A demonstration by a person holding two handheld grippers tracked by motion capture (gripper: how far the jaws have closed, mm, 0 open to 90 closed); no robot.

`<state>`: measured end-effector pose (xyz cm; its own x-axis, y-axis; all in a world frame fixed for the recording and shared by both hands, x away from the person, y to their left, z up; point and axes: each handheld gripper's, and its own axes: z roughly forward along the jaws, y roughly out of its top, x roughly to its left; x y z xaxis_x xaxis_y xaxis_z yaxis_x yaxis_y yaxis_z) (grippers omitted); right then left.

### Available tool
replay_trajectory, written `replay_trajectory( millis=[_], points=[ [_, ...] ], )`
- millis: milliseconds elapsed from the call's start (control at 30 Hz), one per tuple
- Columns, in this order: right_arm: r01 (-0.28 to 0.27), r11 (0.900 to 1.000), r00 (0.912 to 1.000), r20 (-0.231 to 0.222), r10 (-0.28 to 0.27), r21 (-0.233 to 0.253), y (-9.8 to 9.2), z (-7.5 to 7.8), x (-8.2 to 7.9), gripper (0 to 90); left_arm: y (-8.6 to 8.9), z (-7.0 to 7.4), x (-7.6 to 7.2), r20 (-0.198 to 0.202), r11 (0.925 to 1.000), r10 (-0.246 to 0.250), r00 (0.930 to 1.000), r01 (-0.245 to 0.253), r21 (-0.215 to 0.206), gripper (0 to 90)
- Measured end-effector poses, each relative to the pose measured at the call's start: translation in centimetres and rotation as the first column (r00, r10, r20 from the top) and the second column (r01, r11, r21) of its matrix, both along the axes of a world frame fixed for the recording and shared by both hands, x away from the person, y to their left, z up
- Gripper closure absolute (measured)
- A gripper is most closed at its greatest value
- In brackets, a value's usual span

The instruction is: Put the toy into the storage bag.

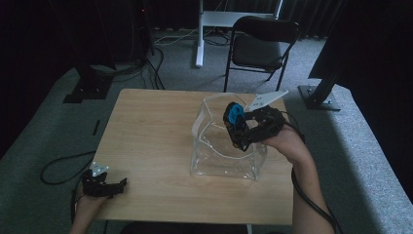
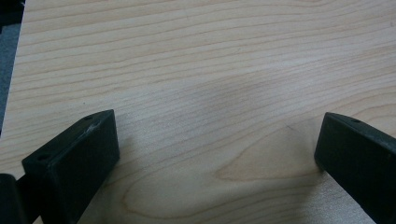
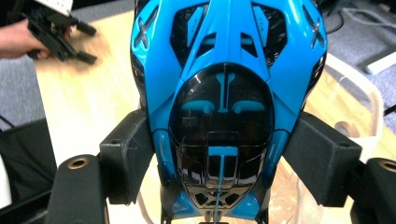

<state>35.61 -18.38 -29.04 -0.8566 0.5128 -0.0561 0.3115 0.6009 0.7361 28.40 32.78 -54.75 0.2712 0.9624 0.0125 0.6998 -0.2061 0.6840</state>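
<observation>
Blue toy car (image 3: 224,102) is pinched in my right gripper's (image 1: 238,122) fingers above the clear bag (image 1: 224,158) near the surface's right edge, so I should lower it squarely through the mouth while my left gripper (image 1: 114,185), fingers open, idles at the near left corner.

A light wooden bench (image 1: 151,146) stands on grey carpet (image 1: 365,146), with a black folding chair (image 1: 260,46) behind it, a white desk leg (image 1: 199,34) beside that, and black cables (image 1: 146,68) trailing across the floor at left.
</observation>
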Motion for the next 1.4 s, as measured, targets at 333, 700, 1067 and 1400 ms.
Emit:
replay_trajectory(
  millis=[333,700,1067,1400],
  points=[
    [-0.03,0.996,0.9979,-0.06,0.026,-0.078,1.6,-1.5,2.1,26.3,0.0,0.0,0.0,0.001,1.0,0.0,1.0,0.0,0.0,0.3],
    [-0.071,0.977,0.9922,-0.115,0.048,-0.201,3.2,-3.6,3.5,26.3,0.0,0.0,0.0,0.001,1.0,0.0,1.0,0.0,0.0,0.3],
    [-0.088,0.947,0.9881,-0.147,0.044,-0.307,4.3,-4.8,4.3,26.3,0.0,0.0,0.0,0.001,1.0,0.0,1.0,0.0,0.0,0.3],
    [-0.124,0.907,0.983,-0.175,0.057,-0.403,5.5,-6.2,4.7,26.3,0.0,0.0,0.0,0.001,1.0,0.0,1.0,0.0,0.0,0.3]
  ],
)
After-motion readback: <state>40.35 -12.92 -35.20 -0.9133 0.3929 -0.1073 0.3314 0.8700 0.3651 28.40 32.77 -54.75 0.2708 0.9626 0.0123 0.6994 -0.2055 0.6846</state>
